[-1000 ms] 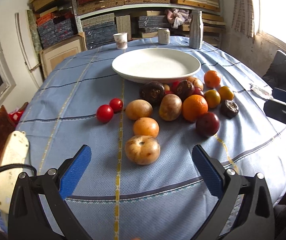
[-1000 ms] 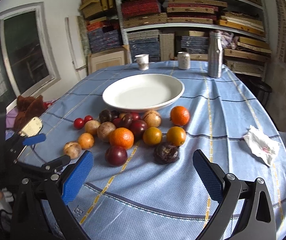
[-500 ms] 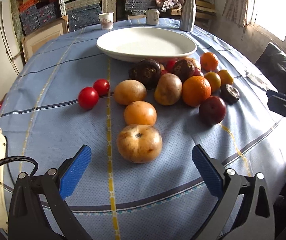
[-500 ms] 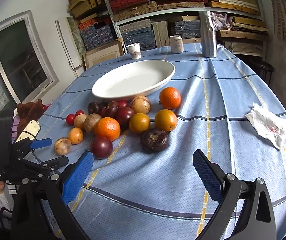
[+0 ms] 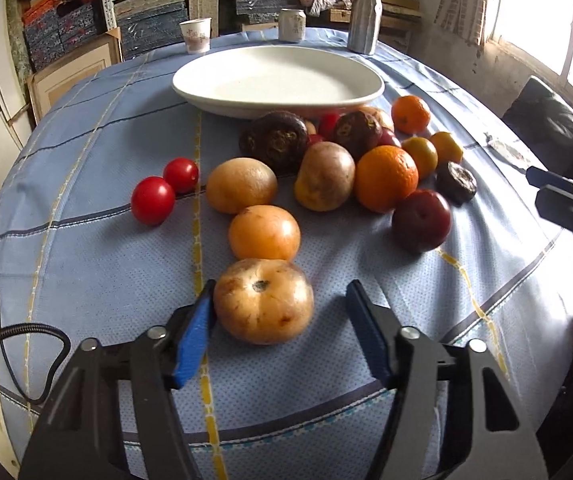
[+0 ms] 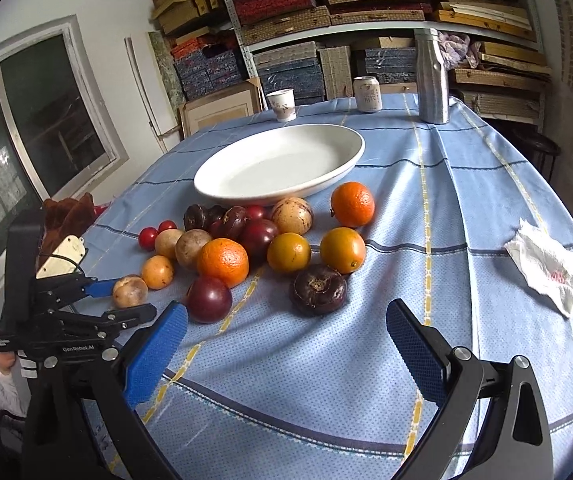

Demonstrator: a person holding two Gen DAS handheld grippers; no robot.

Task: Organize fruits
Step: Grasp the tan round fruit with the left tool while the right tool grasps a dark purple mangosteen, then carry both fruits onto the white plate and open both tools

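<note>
Shelves of stacked mats and boxes stand behind the round table (image 5: 86, 152) in its blue checked cloth, where we see the white plate (image 5: 278, 80) bare at the far side and the fruits bunched just near of it. Our left gripper (image 5: 282, 320) has come down over the nearest fruit, a mottled tan fruit (image 5: 263, 301), and its jaws have just been closing around it: the left pad looks to touch the skin, while the right pad stands apart, so we judge the grip not yet made, though the fisheye makes that gap hard to read. Our right gripper (image 6: 286, 328) hangs wide open over bare cloth near the dark plum (image 6: 209, 299), holding nothing. Nothing lies on the plate; the sorting has barely begun.
</note>
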